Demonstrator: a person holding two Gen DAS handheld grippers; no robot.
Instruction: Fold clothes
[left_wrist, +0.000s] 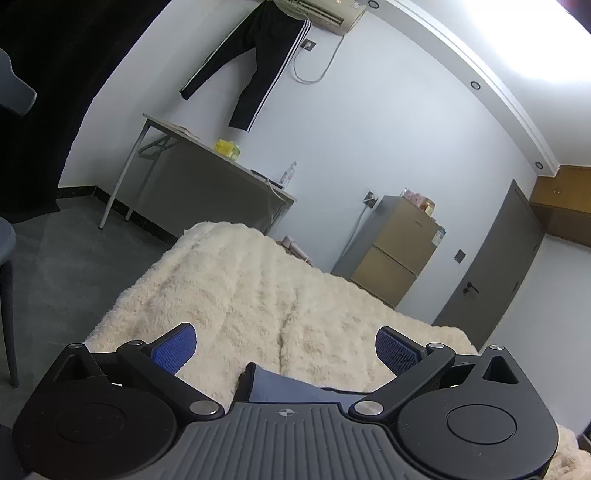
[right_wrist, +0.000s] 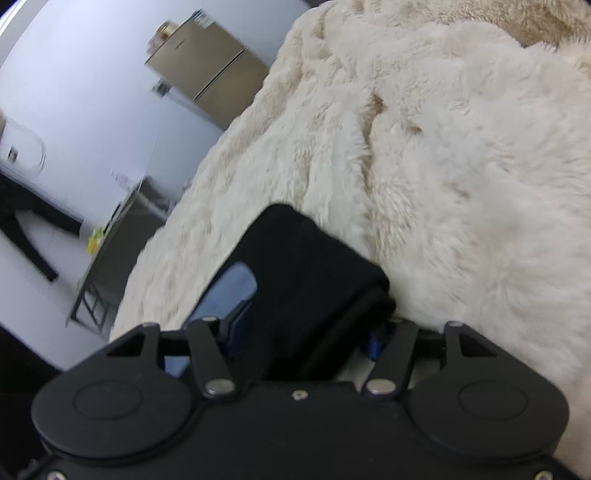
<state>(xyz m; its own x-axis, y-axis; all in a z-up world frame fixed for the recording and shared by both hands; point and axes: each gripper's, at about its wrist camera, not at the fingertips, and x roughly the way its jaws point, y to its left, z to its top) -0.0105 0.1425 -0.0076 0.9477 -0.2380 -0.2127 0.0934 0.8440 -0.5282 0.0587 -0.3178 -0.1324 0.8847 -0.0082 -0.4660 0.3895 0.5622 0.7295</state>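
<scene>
Two jaws of the right gripper (right_wrist: 306, 295) are closed around a thick folded black cloth bundle (right_wrist: 310, 266), pinching its layers, I'd guess, so the fold stays together as it is set on the shaggy cream fleece blanket (right_wrist: 461, 166) over the bed. The left gripper (left_wrist: 284, 347) stands wide, nothing between its blue pads (left_wrist: 173, 347), poised over a flat grey-blue garment (left_wrist: 280, 387) lying on the blanket just below it, probably next for folding. Beyond, black striped track trousers (left_wrist: 258, 55) hang from the wall air conditioner (left_wrist: 332, 14).
</scene>
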